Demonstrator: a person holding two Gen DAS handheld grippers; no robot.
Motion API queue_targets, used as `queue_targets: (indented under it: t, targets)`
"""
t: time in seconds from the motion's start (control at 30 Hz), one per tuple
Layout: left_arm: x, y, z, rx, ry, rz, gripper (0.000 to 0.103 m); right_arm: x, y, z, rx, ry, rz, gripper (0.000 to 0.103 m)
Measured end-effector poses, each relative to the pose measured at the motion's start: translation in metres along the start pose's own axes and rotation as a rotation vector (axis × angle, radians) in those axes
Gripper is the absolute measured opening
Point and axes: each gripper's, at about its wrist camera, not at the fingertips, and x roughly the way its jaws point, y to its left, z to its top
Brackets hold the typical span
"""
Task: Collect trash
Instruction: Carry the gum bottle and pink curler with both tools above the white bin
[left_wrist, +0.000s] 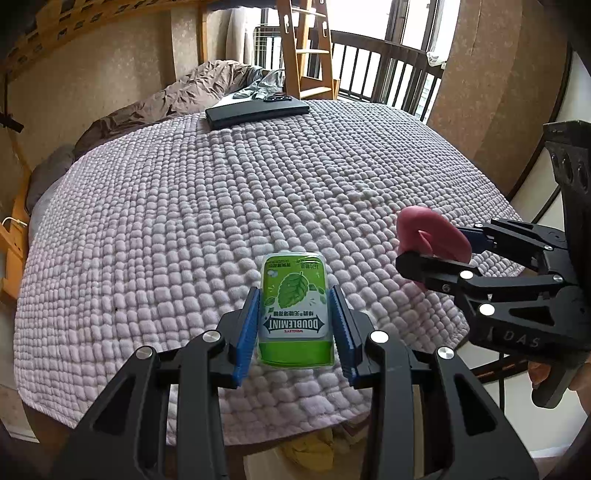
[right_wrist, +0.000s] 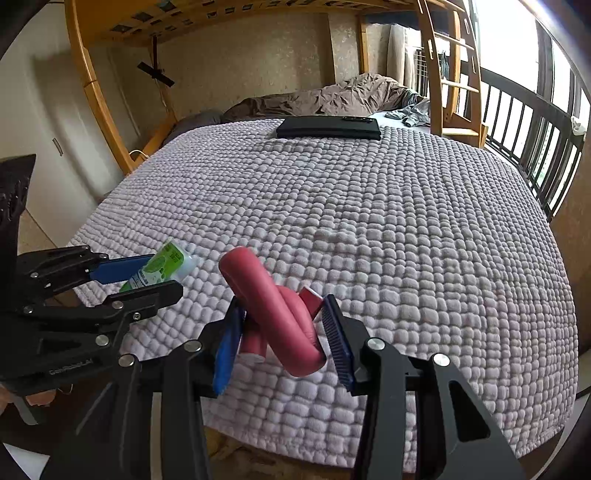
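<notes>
A green Doublemint gum box (left_wrist: 293, 310) sits between the blue pads of my left gripper (left_wrist: 295, 328), which is shut on it just above the pink knobbly blanket (left_wrist: 221, 206). From the right wrist view the same box (right_wrist: 162, 267) shows at the left in the left gripper (right_wrist: 147, 277). My right gripper (right_wrist: 284, 336) is shut on a twisted pink-red foam roller (right_wrist: 273, 306), held over the blanket's near part. In the left wrist view that roller (left_wrist: 432, 232) pokes out of the right gripper (left_wrist: 436, 247) at the right.
A flat black case (left_wrist: 255, 112) lies at the blanket's far side, with a dark phone (left_wrist: 277, 98) behind it. Crumpled brown bedding (right_wrist: 332, 98) and grey clothes (right_wrist: 410, 110) lie beyond. A wooden ladder (left_wrist: 306, 48) and a dark railing (right_wrist: 535, 136) stand at the far right.
</notes>
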Motion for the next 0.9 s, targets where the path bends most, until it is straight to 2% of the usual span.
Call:
queue_targets:
  t: [0.9]
  targets:
    - [-0.036, -0.012, -0.03, 0.021, 0.01, -0.028, 0.04, -0.051, 0.019, -0.032, 0.015, -0.013, 0.054, 0.043]
